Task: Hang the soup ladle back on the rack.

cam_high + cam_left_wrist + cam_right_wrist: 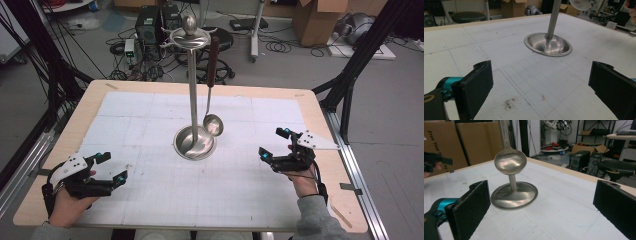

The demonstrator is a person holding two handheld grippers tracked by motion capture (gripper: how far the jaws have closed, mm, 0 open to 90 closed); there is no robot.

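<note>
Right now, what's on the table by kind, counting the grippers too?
Metal stand with dish base: 1
Ladle hanging from the stand's top: 1
Handheld grippers, fingers apart, nothing between them: 2, the left gripper and the right gripper
Total: 4

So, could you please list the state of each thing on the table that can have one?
Ladle: hanging by its handle from the stand's top, bowl clear of the base, held by neither gripper.
Stand: upright, its dish base on the mat.
Left gripper: open, empty, hovering near the table's left front.
Right gripper: open, empty, right of the stand.
</note>
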